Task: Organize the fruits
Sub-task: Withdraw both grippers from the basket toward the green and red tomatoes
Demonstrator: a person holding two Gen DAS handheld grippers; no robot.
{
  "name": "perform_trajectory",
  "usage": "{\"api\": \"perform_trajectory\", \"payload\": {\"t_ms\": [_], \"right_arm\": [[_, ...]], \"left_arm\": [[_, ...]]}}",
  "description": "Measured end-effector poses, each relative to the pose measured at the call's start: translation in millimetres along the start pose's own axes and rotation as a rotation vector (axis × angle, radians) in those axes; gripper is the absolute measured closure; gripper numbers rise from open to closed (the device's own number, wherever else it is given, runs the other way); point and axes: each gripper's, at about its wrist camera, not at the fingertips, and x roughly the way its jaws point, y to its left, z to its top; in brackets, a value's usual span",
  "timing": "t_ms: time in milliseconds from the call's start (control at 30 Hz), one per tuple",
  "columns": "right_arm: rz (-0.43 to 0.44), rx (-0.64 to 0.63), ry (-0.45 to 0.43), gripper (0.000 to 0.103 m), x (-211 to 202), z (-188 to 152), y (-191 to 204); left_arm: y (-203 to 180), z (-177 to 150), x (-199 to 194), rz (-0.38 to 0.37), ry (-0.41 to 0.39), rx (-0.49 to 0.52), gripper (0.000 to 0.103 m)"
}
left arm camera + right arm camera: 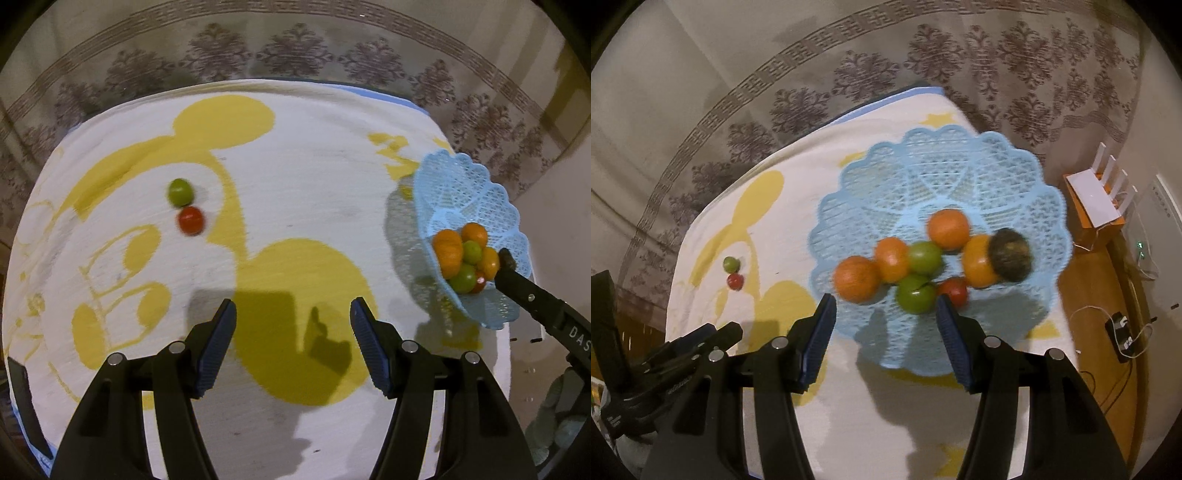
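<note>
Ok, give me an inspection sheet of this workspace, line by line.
Surface: table under a white cloth with yellow cartoon print.
Job's things: blue lattice basket holding orange, green and red fruits plus one dark one; a green fruit and a red fruit loose on the cloth, side by side.
Clutter: nothing seen.
Grippers: left gripper open, empty; right gripper open, empty, over the basket's near edge.
Cables: white cable and plug on the floor.
Surroundings: patterned curtain; white router on an orange box.
</note>
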Motion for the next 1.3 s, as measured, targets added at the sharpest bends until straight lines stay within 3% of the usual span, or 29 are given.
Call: {"api": "perform_trajectory", "payload": {"t_ms": [900, 1300], "right_arm": [[0.066, -0.171, 0.116, 0.045, 71, -27, 145], [0.054, -0.228, 0.17, 0.045, 115, -33, 191]], "left_arm": [[143, -19, -15, 0.071, 0.024, -0.126, 0.039], [193, -19, 3, 0.073, 0.07, -0.157, 0.039]]}}
